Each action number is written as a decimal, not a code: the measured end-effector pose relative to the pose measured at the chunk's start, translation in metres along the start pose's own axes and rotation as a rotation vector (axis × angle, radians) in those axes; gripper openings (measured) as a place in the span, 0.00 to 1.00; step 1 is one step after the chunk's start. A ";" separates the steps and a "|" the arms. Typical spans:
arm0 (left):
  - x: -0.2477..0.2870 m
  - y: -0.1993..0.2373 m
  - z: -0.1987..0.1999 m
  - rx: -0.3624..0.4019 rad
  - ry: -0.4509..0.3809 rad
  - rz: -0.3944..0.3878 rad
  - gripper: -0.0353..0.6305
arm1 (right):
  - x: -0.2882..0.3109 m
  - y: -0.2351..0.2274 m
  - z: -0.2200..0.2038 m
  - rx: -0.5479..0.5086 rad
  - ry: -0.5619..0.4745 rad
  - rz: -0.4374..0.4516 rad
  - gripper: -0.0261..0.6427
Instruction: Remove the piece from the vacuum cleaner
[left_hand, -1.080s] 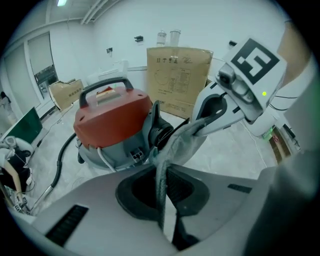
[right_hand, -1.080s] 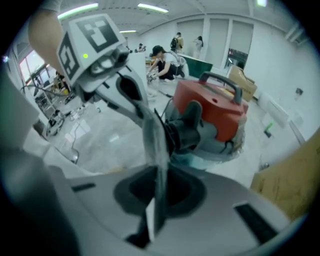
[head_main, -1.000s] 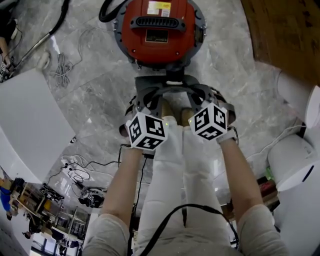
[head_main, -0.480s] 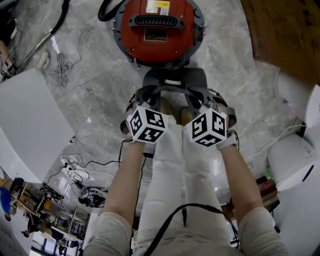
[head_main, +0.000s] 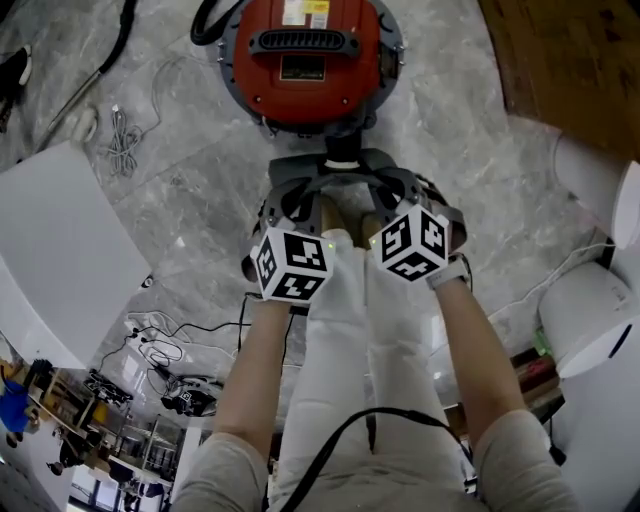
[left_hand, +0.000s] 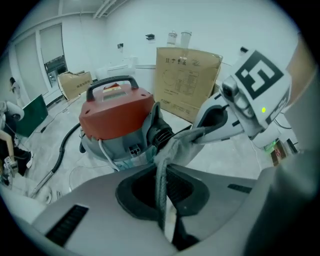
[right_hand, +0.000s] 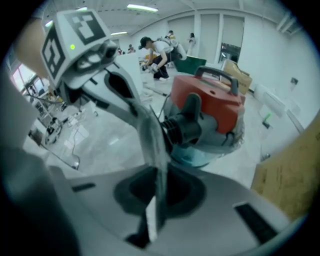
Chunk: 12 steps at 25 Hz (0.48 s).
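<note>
A red vacuum cleaner (head_main: 305, 55) stands on the marble floor. A dark grey flat piece (head_main: 340, 175) sits at its front, joined to the black ribbed inlet (left_hand: 161, 135). Both grippers hold this piece by its edges. My left gripper (head_main: 288, 205) is shut on its left edge, seen as a grey strip (left_hand: 161, 175) pinched between the jaws. My right gripper (head_main: 405, 200) is shut on the right edge (right_hand: 157, 170). In the right gripper view the inlet (right_hand: 182, 125) lies just beyond the piece. The fingertips are hidden under the marker cubes in the head view.
A white panel (head_main: 55, 240) lies at the left, with loose cables (head_main: 150, 345) below it. The vacuum's black hose (head_main: 120, 35) runs off to the upper left. A wooden surface (head_main: 580, 60) and white round devices (head_main: 590, 320) are at the right. A cardboard box (left_hand: 187, 82) stands behind the vacuum.
Both grippers keep their grip on the grey piece and stay about where they were. The left gripper's cube has rolled slightly. The view shifts a little with the head.
</note>
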<state>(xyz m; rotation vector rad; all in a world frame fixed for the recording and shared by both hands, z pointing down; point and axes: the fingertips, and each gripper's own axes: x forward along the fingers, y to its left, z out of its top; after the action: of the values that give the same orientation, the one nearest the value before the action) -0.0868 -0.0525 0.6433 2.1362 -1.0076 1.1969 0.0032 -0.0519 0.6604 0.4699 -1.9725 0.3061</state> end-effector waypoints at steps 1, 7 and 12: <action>-0.003 0.000 0.004 -0.002 -0.005 0.005 0.10 | 0.003 0.000 -0.001 0.004 0.001 0.004 0.08; 0.001 0.000 0.001 0.016 0.001 0.023 0.10 | 0.004 0.000 -0.001 0.029 -0.001 0.017 0.08; 0.013 0.003 -0.018 -0.035 0.040 0.016 0.10 | -0.013 0.002 0.014 -0.066 -0.013 -0.015 0.08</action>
<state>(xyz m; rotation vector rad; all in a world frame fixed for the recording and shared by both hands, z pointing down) -0.0937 -0.0467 0.6637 2.0726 -1.0224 1.2163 -0.0037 -0.0531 0.6423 0.4455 -1.9846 0.2286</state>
